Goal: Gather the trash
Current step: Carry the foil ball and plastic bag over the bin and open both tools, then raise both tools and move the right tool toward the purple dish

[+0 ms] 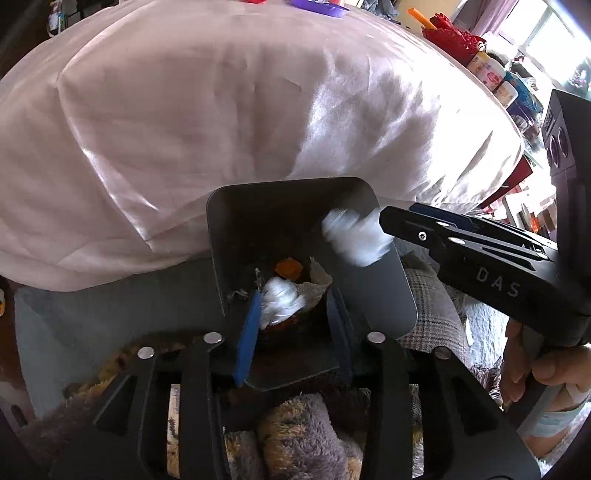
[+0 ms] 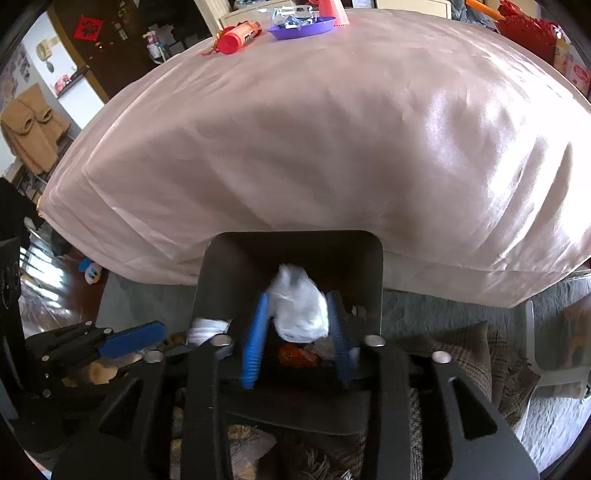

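white wads at the dark bin

nearest the left wrist lens, the left gripper (image 1: 295,321) has its blue-padded fingers spread on either side of a crumpled white tissue wad (image 1: 280,299) lying inside the bin; whether the pads touch it cannot be told. nearest the right wrist lens, the right gripper (image 2: 299,332) has its blue pads against the sides of a second white tissue wad (image 2: 301,310), pinched and hanging over the bin's mouth, its outline motion-blurred.

largest in both views is the table under a pale pink, glossy, creased cloth (image 1: 221,122), just behind the bin. the bin (image 1: 384,291) is dark grey, square with rounded corners, below the table's edge. inside it, beside the resting wad, lie an orange scrap (image 1: 287,266) and a brownish paper scrap (image 1: 314,282).

at the table's far edge lie a purple dish (image 2: 301,29) and a red tube (image 2: 238,37). at the right edge is a red basket (image 1: 452,38). fuzzy grey-and-tan fabric (image 1: 306,435) lies below the grippers, a plaid cushion (image 2: 469,354) to the right.
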Tool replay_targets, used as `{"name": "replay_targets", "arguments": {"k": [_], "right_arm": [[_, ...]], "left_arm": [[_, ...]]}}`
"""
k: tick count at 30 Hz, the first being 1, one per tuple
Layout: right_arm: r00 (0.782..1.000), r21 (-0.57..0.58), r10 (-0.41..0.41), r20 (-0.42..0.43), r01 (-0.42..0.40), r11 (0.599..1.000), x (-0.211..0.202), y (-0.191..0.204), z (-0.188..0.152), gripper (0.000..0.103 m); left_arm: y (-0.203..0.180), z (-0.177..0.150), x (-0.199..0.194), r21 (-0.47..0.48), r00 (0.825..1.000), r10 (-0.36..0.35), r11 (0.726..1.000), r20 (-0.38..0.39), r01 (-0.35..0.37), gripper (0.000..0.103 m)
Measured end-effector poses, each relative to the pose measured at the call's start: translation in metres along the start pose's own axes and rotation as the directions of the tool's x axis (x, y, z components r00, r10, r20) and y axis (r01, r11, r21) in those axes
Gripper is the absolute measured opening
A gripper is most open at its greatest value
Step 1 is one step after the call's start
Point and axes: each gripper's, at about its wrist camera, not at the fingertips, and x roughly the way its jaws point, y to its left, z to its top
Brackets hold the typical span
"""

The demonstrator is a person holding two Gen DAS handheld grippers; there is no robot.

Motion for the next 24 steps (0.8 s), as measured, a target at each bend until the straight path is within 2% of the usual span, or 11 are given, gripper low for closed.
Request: {"name": "replay_targets", "arguments": {"k": [4,6,8,10,11,13,16,20,24], "right_arm": [[1.000,0.012,-0.008,0.014,0.008,1.000,-0.004,-0.004,0.001,0.051],[1.000,0.021,-0.013,0.024,0.013,1.000,-0.007,-0.006,0.001,0.061],[0.999,0.034,-0.026,0.040,0.025,0.999,-0.011,-0.010,0.003,0.077],[0.997,0.048,-0.044,0.056,0.041,0.998,-0.015,-0.014,0.004,0.089],[0.997,0.059,-0.051,0.065,0.047,0.997,-0.018,-0.017,0.005,0.095],[0.996,0.071,-0.047,0.072,0.042,0.997,-0.021,-0.021,0.008,0.098],[0.995,0.074,-0.034,0.090,0.027,0.997,-0.028,-0.025,0.015,0.099],[0.987,0.064,-0.048,0.154,0.038,0.997,-0.049,-0.032,0.031,0.099],[0.969,0.041,-0.072,0.235,0.064,0.997,-0.075,-0.035,0.056,0.099]], "left_arm": [[-0.001,0.000,-0.001,-0.001,1.000,0.005,1.000,0.006,-0.005,0.043],[-0.001,-0.001,-0.003,0.000,1.000,0.010,1.000,0.012,-0.010,0.047],[-0.001,0.000,-0.006,-0.002,1.000,0.014,1.000,0.019,-0.014,0.053],[-0.002,0.000,-0.010,-0.004,0.999,0.022,1.000,0.030,-0.022,0.068],[-0.002,0.001,-0.012,-0.004,0.999,0.029,1.000,0.037,-0.029,0.072],[-0.003,0.002,-0.017,-0.002,0.998,0.042,0.999,0.050,-0.042,0.083],[0.000,0.006,-0.026,-0.021,0.998,0.042,0.999,0.056,-0.041,0.093],[0.007,0.016,-0.051,-0.040,0.995,0.031,0.999,0.095,-0.028,0.095],[0.013,0.036,-0.086,-0.012,0.979,0.097,0.995,0.181,-0.096,0.095]]}}
